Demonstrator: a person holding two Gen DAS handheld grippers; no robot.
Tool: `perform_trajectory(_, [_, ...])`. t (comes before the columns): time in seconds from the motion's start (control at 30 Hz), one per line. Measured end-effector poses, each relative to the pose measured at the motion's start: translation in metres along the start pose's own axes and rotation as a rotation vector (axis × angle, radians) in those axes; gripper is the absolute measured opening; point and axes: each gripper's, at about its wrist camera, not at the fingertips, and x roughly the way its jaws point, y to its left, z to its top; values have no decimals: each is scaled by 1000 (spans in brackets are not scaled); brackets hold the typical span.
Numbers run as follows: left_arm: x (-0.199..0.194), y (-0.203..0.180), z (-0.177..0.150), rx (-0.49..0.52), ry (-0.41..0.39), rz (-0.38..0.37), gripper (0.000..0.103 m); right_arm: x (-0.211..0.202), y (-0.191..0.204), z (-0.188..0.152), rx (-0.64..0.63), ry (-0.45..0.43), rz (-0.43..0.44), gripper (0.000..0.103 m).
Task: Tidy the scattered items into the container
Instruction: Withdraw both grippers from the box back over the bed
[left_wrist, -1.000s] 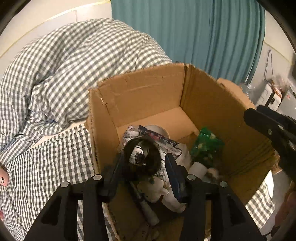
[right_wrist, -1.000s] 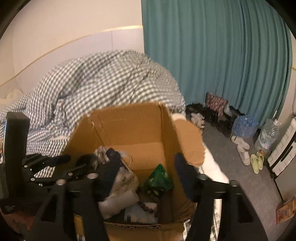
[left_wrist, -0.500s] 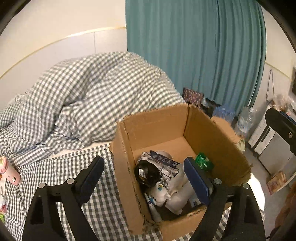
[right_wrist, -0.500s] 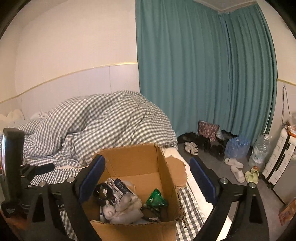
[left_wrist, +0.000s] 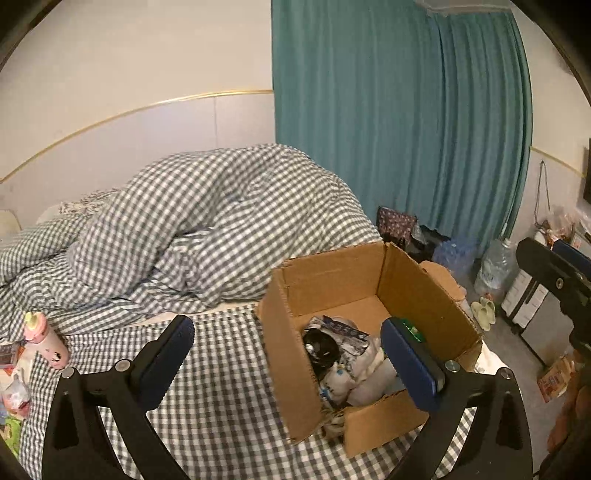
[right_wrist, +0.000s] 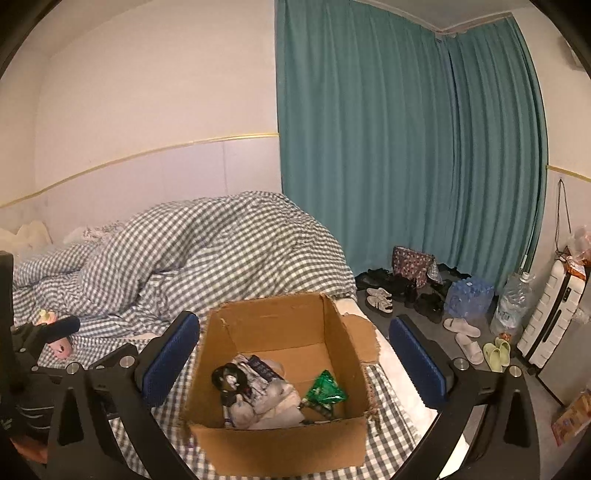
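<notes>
Both tools now back above open brown cardboard box (right_wrist: 280, 443); left tool (left_wrist: 291, 354) and right tool (right_wrist: 295, 354) still spreading, released, nothing between.

Both tongs, left (left_wrist: 291, 354) and right (right_wrist: 295, 354), opening empty, have risen from the box (right_wrist: 277, 443).

Lighting and picture quality: dim, warm indoor light, both wrist views.
Soft pinkish light is falling evenly on the wall (right_wrist: 155, 92) left of the curtain (right_wrist: 406, 147); shadows are pooling inside the cardboard box (right_wrist: 280, 446) below that curtain. Fisheye bending is curving straight lines; black vignette is ringing every corner. Focus is holding fairly sharp, with slight grain and no glare.
</notes>
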Motion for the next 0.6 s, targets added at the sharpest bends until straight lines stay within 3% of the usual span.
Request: perform_trajectory(0.6, [-63, 114, -23, -131, -47, 143, 103, -21, 113, 0, -94, -10, 155, 103])
